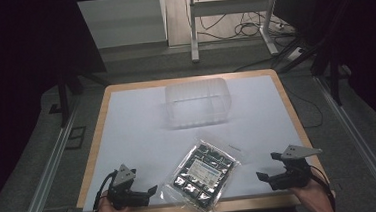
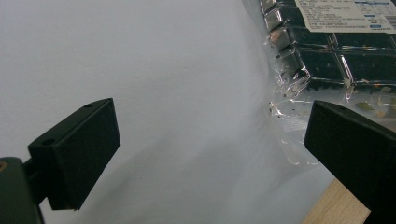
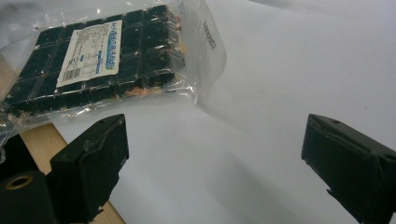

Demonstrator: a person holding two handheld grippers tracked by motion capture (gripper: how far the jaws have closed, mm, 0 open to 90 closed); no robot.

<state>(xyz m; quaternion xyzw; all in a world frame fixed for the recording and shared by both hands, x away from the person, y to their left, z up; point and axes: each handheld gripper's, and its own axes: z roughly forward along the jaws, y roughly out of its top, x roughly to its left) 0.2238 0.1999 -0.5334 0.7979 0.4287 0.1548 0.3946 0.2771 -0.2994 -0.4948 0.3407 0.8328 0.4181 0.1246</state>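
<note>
A clear plastic bag (image 1: 203,172) holding a black compartment tray with a white label lies at the front middle of the white sheet, one corner past the table's front edge. My left gripper (image 1: 151,191) rests just left of the bag, open and empty. In the left gripper view the gripper (image 2: 210,140) is wide open, with the bag (image 2: 327,46) ahead to the right. My right gripper (image 1: 262,176) sits to the right of the bag, also open. From the right gripper view the gripper (image 3: 215,144) holds nothing, and the bag (image 3: 102,56) lies ahead to the left.
A clear empty plastic container (image 1: 197,103) stands at the back middle of the white sheet (image 1: 137,129). The wooden table edge (image 1: 183,210) runs along the front. Desk legs and cables (image 1: 240,27) lie on the floor beyond the table.
</note>
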